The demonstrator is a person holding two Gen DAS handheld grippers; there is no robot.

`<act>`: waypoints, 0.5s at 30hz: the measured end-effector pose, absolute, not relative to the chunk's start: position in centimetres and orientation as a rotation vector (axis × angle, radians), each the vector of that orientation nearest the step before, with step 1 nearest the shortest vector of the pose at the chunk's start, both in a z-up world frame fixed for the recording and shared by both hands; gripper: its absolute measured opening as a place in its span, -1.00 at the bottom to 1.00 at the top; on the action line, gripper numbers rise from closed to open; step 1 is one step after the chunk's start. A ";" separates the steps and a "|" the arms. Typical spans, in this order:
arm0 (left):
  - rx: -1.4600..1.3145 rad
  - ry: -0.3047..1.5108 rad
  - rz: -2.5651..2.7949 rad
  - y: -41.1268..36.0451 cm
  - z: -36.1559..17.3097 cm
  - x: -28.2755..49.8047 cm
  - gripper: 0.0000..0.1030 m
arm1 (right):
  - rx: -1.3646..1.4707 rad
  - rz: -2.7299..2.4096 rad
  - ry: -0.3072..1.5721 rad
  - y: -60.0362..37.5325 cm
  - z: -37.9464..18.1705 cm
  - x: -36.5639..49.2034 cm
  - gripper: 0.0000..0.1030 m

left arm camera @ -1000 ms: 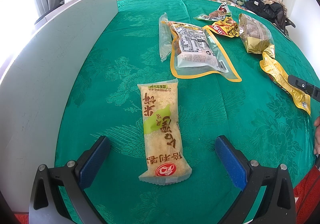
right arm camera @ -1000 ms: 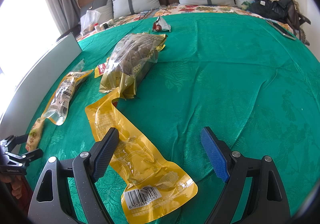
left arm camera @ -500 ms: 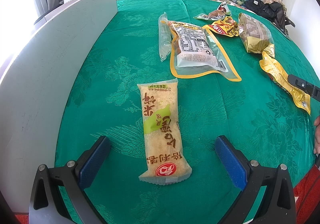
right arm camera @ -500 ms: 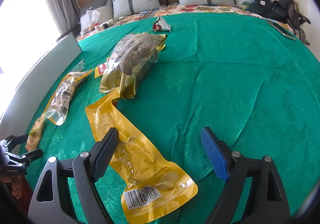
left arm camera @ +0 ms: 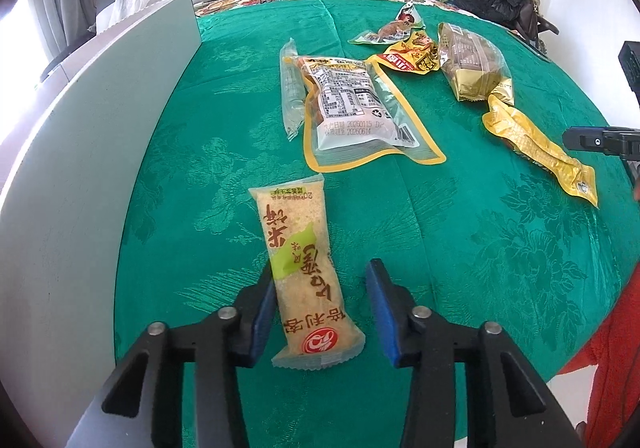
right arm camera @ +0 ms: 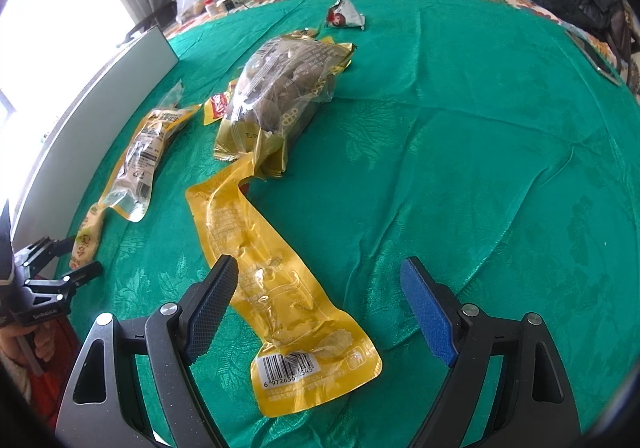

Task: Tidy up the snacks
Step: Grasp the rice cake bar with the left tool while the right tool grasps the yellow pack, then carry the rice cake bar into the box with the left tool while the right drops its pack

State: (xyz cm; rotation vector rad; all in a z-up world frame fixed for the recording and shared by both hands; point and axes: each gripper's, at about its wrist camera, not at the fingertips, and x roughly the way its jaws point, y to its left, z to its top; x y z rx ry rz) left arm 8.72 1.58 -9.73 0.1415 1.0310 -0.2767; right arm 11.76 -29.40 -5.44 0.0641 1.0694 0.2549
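Observation:
A pale yellow rice-cracker bar (left arm camera: pixel 302 272) lies on the green tablecloth (left arm camera: pixel 500 268). My left gripper (left arm camera: pixel 320 306) straddles its near end with the jaws partly closed; the left pad (left arm camera: pixel 265 308) touches the wrapper, the right pad (left arm camera: pixel 380 312) stands a little apart. My right gripper (right arm camera: pixel 318 308) is open over the near end of a long yellow pouch (right arm camera: pixel 280 288), not gripping it. The pouch also shows in the left wrist view (left arm camera: pixel 540 151). The bar shows at the left edge of the right wrist view (right arm camera: pixel 86 238).
A clear pouch with yellow border (left arm camera: pixel 360 107), a thin clear stick pack (left arm camera: pixel 290 87), a red-yellow packet (left arm camera: pixel 412 57), a small green packet (left arm camera: pixel 394 29) and a gold bag of brown pieces (right arm camera: pixel 280 87) lie further back. A grey board (left arm camera: pixel 80 167) stands along the left.
My left gripper has narrowed from wide open to partly closed around the near end of the rice-cracker bar. The right gripper and the snacks have not moved.

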 end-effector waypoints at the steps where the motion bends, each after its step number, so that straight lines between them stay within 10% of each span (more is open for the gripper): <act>1: 0.133 1.031 -0.284 1.5 -9.7 8.8 -0.57 | 0.031 0.274 1.084 -28.8 -5.0 11.9 0.67; 10: 0.010 1.058 -0.317 3.2 -9.5 8.8 -0.61 | -0.384 0.358 1.244 -21.0 -7.9 13.6 0.66; 15: -0.011 1.068 -0.326 3.5 -9.4 8.5 -0.61 | -0.304 0.298 1.307 -22.6 -7.5 13.4 0.03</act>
